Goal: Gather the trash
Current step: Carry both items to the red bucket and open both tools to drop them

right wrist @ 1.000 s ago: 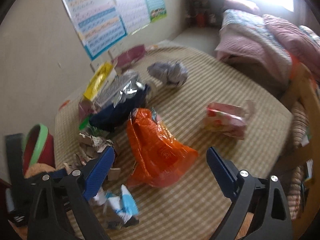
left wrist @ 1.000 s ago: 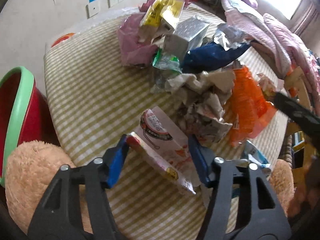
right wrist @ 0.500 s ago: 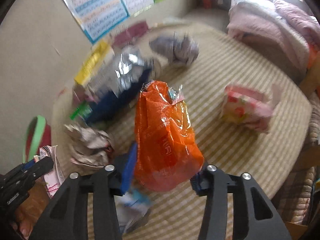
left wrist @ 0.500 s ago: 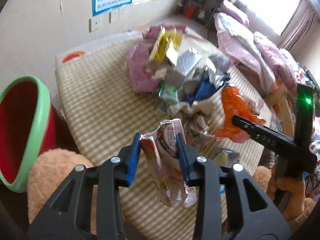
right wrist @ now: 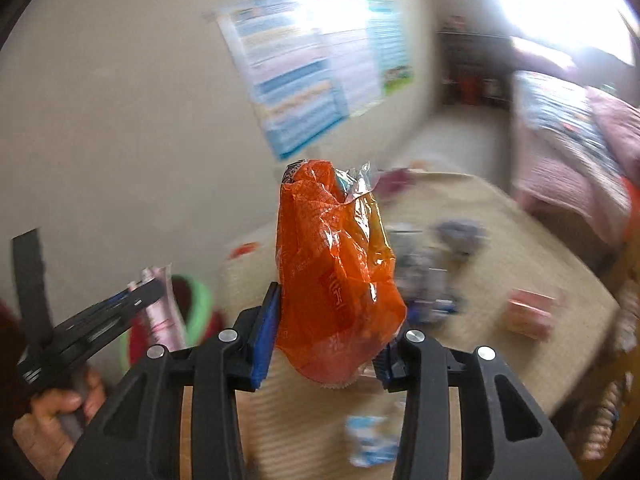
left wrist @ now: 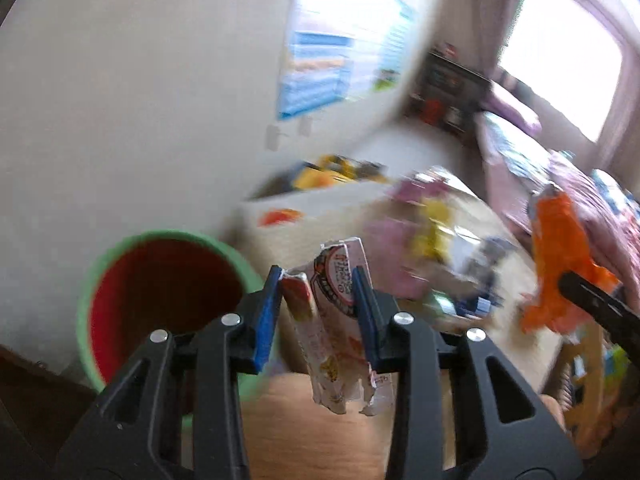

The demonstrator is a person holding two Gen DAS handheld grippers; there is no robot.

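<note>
1. The left hand-held gripper (left wrist: 316, 312) squeezes a white snack wrapper (left wrist: 340, 320) between its blue pads. The wrapper hangs down loose, so the grip has to be tight or it would slip out.

2. The wrapper is up in the air, just beside the red bin (left wrist: 160, 300) with the green rim. I think it is held there so it can drop into the bin's open mouth — that is where trash goes.

3. The bin sits low by the wall, next to the worktop (right wrist: 520, 264). That spot looks easy for both hands to get to.

4. The right hand-held gripper (right wrist: 324, 336) is closed on an orange bag (right wrist: 336, 272). The pads pinch it low down and the crinkly top sticks up.

5. The bag is lifted clear of the worktop. It is soft and light, so it bends and puffs out between the pads.

6. In the right wrist view the left hand-held gripper shows at the far left, with the bin behind it. The orange bag is farther from the bin — my guess is the wrapper goes in first.

7. More trash (right wrist: 436, 276) lies on the worktop, and a pink pack (right wrist: 532, 312) lies apart near the edge. It is all blurry, so I cannot tell what each bit is. The job looks far from done.
</note>
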